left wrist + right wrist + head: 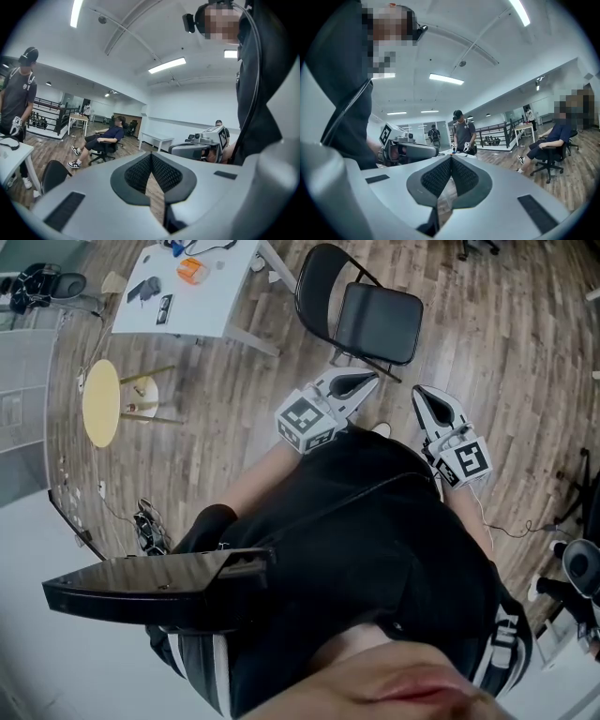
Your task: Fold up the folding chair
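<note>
Folding chair [380, 322] stands open just beyond the left tool [366, 382] and right tool [424, 397], seemingly untouched, both closed empty.

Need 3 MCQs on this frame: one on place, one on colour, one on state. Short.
1. The folding chair stands:
A) on a table
B) on the floor
C) on a round stool

2. The chair is:
A) black
B) yellow
C) orange

3. The left claw and right claw are:
A) both open
B) shut on the chair
C) both shut, empty

Answers:
1 B: the head view shows it standing unfolded on the wood boards.
2 A: its frame, seat and back are all black.
3 C: each gripper view shows the jaws meeting with nothing between them.
</note>
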The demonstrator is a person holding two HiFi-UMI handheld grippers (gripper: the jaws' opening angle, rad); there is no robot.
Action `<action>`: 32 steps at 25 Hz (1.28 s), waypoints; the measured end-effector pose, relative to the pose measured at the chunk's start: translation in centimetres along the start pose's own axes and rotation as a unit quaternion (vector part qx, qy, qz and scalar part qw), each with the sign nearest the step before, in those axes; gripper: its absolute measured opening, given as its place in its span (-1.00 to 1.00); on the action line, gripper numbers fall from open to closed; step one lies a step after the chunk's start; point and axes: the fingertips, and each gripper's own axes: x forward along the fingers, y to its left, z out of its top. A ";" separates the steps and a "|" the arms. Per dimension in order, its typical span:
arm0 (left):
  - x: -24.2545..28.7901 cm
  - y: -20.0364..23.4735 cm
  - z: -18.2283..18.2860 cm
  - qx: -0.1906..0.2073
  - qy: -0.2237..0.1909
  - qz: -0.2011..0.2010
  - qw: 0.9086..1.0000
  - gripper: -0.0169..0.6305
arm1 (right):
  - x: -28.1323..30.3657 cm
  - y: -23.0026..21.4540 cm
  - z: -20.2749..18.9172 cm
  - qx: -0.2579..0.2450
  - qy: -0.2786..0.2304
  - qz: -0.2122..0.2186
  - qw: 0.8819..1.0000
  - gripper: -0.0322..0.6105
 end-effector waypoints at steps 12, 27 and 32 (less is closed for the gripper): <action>2.6 0.5 1.7 0.008 0.009 -0.008 1.000 -0.93 | 0.5 -1.8 1.3 -0.002 -0.013 0.018 1.000 -0.87; 1.2 7.0 1.9 -0.015 0.003 -0.011 1.000 -0.93 | 7.6 -3.4 2.2 0.001 0.002 -0.005 1.000 -0.87; -0.1 11.6 2.6 -0.012 -0.005 -0.020 1.000 -0.93 | 12.3 -3.7 2.9 0.000 0.009 -0.017 1.000 -0.87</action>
